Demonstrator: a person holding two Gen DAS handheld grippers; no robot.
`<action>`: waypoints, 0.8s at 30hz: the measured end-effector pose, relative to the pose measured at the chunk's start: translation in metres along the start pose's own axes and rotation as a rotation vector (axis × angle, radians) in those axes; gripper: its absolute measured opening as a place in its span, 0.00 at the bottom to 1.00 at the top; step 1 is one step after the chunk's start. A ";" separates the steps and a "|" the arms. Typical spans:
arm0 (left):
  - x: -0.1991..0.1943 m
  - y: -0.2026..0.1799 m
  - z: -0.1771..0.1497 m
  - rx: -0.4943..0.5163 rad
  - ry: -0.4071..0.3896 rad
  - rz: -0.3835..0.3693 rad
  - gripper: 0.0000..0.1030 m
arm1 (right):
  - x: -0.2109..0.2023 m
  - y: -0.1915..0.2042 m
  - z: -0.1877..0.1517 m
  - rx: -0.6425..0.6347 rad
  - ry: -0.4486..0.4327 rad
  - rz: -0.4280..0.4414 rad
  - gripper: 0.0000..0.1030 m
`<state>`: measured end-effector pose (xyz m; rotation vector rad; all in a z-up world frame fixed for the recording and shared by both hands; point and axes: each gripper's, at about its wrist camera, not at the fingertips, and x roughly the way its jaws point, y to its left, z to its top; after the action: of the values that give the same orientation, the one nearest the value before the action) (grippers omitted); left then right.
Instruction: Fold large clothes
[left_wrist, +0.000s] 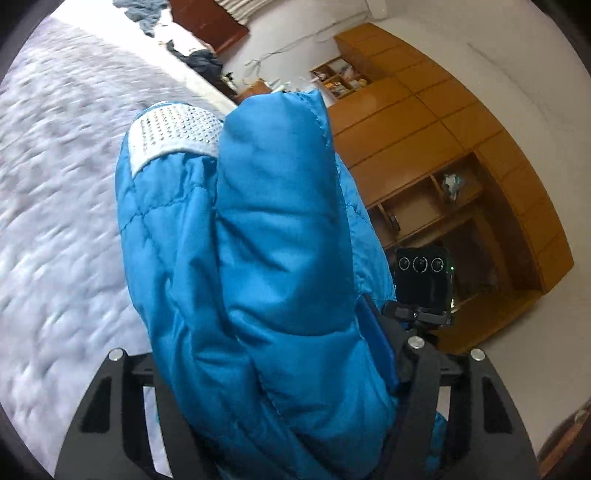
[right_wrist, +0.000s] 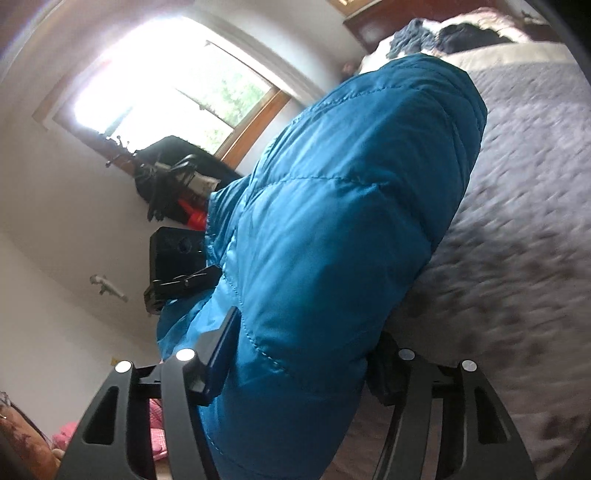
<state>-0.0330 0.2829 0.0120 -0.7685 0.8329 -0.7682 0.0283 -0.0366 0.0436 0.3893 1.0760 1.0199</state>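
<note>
Both the left gripper (left_wrist: 280, 373) and the right gripper (right_wrist: 295, 369) are matte black frames with slotted cut-outs, silver round screws (four apiece) and blue finger pads.

Blue padded jacket (left_wrist: 266, 258) fills both forward views; grey bedspread (left_wrist: 55, 184) beside it lies bare (wooden shelving (left_wrist: 461, 177) stands well apart).
</note>
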 end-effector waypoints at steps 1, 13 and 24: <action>0.011 -0.003 0.006 0.007 0.002 -0.002 0.64 | -0.008 -0.006 0.004 0.002 -0.006 -0.008 0.59; 0.109 0.024 0.044 0.027 0.048 0.078 0.64 | -0.029 -0.115 0.034 0.116 -0.002 -0.036 0.60; 0.115 0.039 0.026 0.075 0.024 0.104 0.77 | -0.026 -0.151 0.021 0.166 0.017 0.002 0.77</action>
<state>0.0513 0.2151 -0.0482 -0.6457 0.8546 -0.7132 0.1186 -0.1318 -0.0383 0.5168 1.1797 0.9393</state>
